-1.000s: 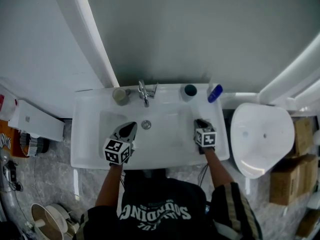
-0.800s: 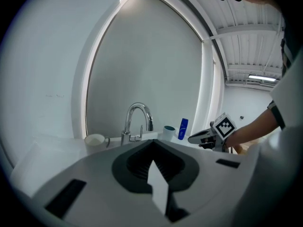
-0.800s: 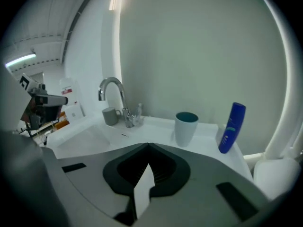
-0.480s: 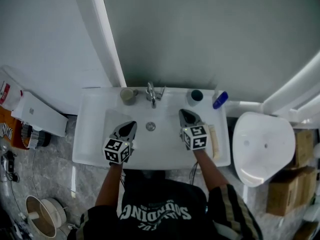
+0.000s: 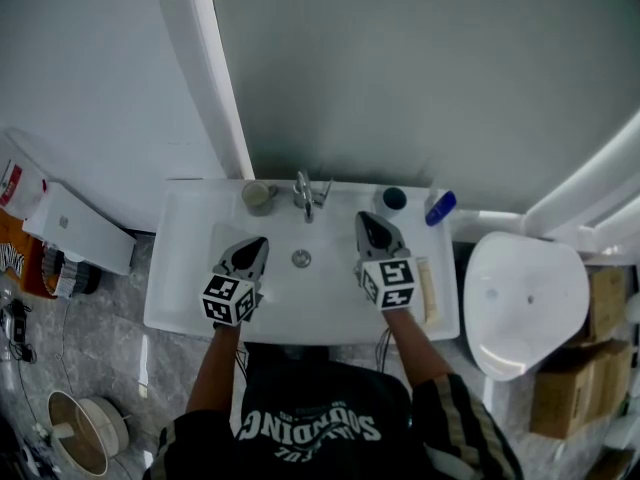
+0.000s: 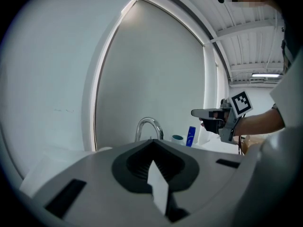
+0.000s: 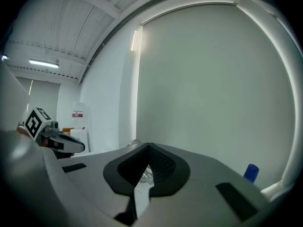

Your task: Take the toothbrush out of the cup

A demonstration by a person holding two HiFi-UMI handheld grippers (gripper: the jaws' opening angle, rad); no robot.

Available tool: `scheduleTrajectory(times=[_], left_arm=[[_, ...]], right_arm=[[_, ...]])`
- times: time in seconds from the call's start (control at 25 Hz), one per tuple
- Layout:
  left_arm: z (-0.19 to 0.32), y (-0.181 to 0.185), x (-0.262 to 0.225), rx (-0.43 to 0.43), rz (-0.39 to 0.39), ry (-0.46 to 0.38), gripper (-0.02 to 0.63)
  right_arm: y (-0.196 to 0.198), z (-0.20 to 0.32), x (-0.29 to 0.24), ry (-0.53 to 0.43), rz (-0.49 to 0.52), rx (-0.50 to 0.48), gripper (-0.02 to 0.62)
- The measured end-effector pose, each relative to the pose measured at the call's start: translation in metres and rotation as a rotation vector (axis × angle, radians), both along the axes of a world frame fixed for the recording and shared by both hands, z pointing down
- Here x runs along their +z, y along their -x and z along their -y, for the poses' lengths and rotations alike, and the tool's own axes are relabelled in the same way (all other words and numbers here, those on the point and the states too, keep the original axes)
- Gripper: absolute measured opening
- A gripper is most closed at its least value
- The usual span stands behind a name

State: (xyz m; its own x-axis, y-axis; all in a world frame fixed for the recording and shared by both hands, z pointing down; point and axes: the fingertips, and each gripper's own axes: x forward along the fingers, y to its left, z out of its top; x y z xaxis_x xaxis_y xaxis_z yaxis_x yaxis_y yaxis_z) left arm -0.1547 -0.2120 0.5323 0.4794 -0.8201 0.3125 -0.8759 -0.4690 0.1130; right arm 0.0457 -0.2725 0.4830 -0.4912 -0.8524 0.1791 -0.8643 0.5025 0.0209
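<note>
Both pairs of jaws are pressed together on nothing. The right gripper (image 5: pixel 367 223) and left gripper (image 5: pixel 258 246) hover over the sink (image 5: pixel 180 298). The toothbrush (image 5: pixel 428 290) lies on its rim at the right gripper's 4 o'clock, and the cup (image 5: pixel 395 199) stands at 1 o'clock.

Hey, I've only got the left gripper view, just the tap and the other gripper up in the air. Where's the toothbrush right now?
Observer: The head view shows a pale long thing, likely the toothbrush, lying on the right rim of the sink.
Operator: Is the right gripper holding anything?
Observer: No. The right gripper has its jaws together on nothing.
Operator: Any cup I'm missing?
Observer: A beige cup stands left of the tap, with nothing sticking out of it.
</note>
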Motion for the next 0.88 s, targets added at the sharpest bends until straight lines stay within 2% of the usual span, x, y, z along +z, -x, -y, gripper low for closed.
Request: scheduleTrajectory(times=[0.88], left_arm=[[0.008,-0.013,0.011,0.027,0.0,0.025,-0.002]], right_arm=[[-0.008,-0.002,0.021,0.05,-0.001,0.004,-0.005]])
